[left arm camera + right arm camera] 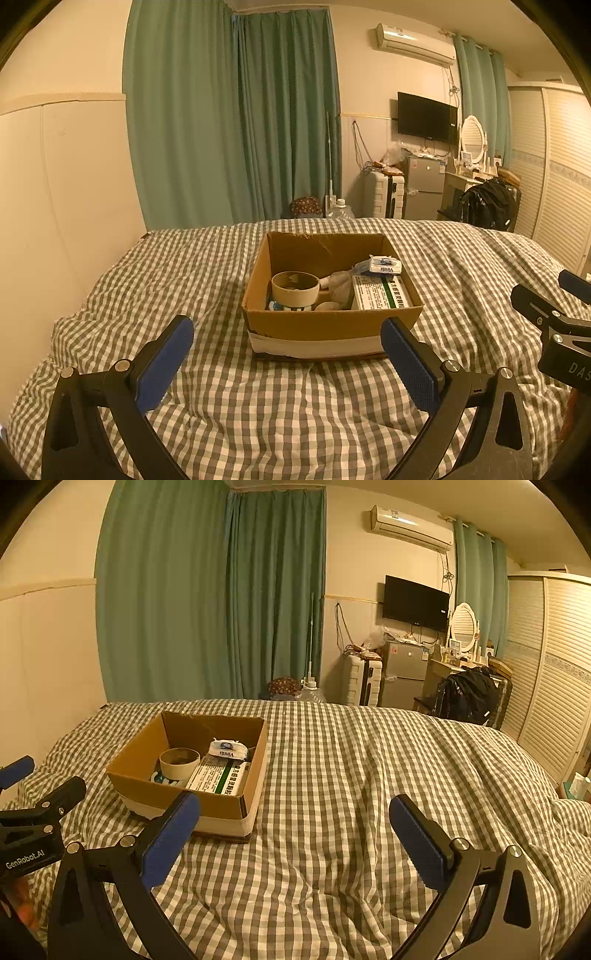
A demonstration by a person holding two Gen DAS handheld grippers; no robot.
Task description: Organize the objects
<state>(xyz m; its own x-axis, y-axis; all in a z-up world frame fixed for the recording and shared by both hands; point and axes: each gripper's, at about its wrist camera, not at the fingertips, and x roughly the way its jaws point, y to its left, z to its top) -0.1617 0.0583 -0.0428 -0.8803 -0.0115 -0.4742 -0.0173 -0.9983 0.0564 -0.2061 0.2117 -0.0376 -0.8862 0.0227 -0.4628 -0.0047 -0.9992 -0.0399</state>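
Observation:
An open cardboard box (325, 326) (147, 788) rests on a grey-and-white checked bed cover (221, 398) (332, 849). Inside it lie a tape roll (294, 287) (180, 763), a white-and-green medicine box (380, 293) (218, 777), a Vinda tissue pack (378, 266) (227, 749) and a few small items. My left gripper (288, 354) is open just in front of the box, nothing between its fingers. My right gripper (295, 834) is open over bare cover, to the right of the box. Each gripper shows at the edge of the other's view (554, 325) (33, 812).
Green curtains (236, 122) hang behind the bed. Beyond its far edge stand a suitcase (384, 194), a small fridge (424, 186), a dressing table with an oval mirror (472, 136) and a black bag (487, 203). A slatted wardrobe (554, 686) lines the right wall.

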